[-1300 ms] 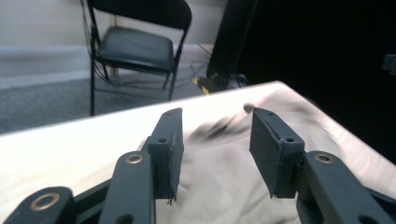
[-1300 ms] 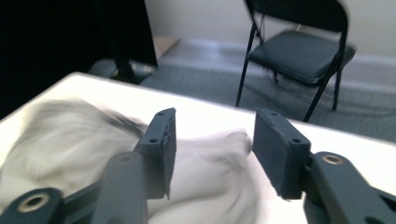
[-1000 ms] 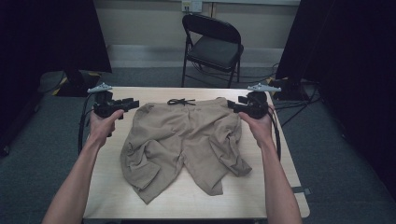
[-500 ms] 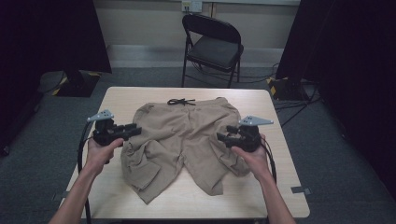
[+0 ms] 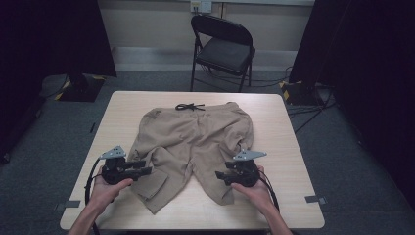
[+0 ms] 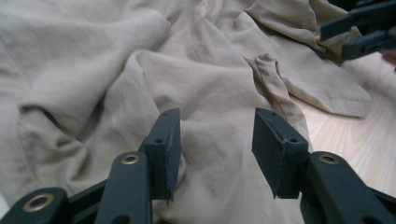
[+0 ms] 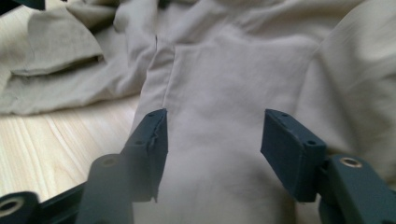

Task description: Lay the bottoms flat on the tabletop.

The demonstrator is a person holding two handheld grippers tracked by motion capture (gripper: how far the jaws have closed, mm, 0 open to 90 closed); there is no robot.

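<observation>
A pair of tan shorts (image 5: 191, 142) lies spread on the wooden table (image 5: 293, 147), with the waistband and its black drawstring (image 5: 190, 106) at the far side and the legs toward me. My left gripper (image 5: 143, 170) sits at the outer edge of the left leg; its jaws stand open just above rumpled fabric (image 6: 93, 70). My right gripper (image 5: 221, 176) is at the near end of the right leg, open over a flat patch of cloth (image 7: 233, 70). In the left gripper view, the right gripper (image 6: 359, 32) shows at the upper right.
A black folding chair (image 5: 222, 49) stands on the carpet beyond the table's far edge. Cables (image 5: 313, 103) run over the floor at the right. Dark curtains hang on both sides. Bare wood (image 7: 56, 140) shows beside the shorts.
Both grippers have come from the waistband corners at the far side down to the near ends of the legs. The shorts lie flatter and wider than before.
</observation>
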